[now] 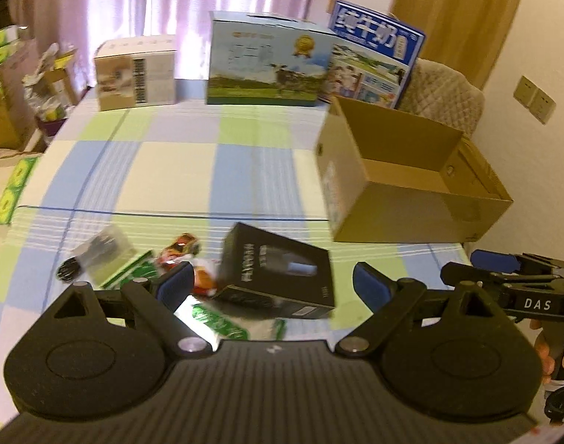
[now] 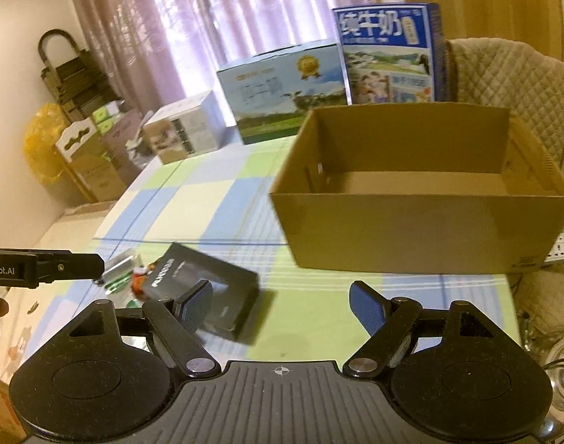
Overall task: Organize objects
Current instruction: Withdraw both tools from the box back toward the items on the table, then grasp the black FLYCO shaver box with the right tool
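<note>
Landmark: the black box (image 1: 278,273) is lying tilted on the checked tablecloth (image 1: 178,170), and every place below is being given relative to it.
Clear bag with dark contents (image 1: 97,248): lying well to the left of the black box.
Green packets (image 1: 128,270): lying left of the black box and running under its near edge.
Red and yellow toy (image 1: 180,248): sitting just left of the black box, close to touching it; blur is hiding the details.
Left gripper (image 1: 272,286): hovering with its jaws spread wide and nothing between the pads; the black box is showing between the two blue pads, nearer the left one.
Right gripper (image 2: 282,305): also standing wide open and holding nothing; the black box is lying by its left pad, partly behind it.
Cardboard box (image 1: 404,185): standing open-topped to the right of and beyond the black box, well apart.
Milk cartons (image 1: 267,59): standing far behind the black box along the table's back edge.
</note>
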`<state>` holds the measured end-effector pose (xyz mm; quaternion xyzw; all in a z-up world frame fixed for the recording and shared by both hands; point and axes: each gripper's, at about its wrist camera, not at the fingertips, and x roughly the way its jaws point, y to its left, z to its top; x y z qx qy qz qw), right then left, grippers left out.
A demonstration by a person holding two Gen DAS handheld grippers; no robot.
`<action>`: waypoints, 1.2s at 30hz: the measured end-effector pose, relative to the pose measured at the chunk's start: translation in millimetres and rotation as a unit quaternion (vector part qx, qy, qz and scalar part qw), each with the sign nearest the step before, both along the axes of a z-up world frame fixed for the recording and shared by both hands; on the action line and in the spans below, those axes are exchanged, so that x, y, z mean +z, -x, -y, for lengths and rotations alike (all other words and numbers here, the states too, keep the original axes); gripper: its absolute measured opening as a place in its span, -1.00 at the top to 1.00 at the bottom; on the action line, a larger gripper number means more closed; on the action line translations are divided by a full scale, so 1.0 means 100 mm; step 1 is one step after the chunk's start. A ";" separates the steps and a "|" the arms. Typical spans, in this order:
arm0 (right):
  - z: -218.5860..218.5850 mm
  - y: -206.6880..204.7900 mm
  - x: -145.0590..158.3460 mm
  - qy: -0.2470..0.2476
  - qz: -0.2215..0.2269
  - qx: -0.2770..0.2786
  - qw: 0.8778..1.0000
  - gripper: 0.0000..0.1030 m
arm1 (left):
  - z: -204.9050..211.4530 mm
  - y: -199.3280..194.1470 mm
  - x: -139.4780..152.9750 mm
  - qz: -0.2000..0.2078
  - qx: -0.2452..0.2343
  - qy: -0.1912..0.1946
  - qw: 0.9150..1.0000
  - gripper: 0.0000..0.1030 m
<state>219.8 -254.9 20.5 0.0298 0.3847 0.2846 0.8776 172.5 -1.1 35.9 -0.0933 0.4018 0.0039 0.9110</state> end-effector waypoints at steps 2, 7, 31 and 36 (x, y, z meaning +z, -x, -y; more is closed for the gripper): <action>-0.09 0.03 -0.02 0.000 -0.001 0.013 1.000 -0.52 | -0.09 0.06 0.00 0.001 0.011 -0.005 1.000 -0.76; -0.33 0.08 -0.11 0.008 -0.001 0.047 0.999 -0.52 | -0.33 0.20 -0.04 -0.003 0.041 -0.012 0.999 -0.76; -1.27 -0.35 -0.95 0.153 0.122 0.317 0.928 -0.77 | -1.07 0.69 -0.55 -0.061 0.195 -0.047 0.978 -0.76; -1.41 -0.55 -1.08 0.162 0.113 0.362 0.911 -0.77 | -1.14 0.72 -0.65 -0.074 0.219 -0.045 0.972 -0.76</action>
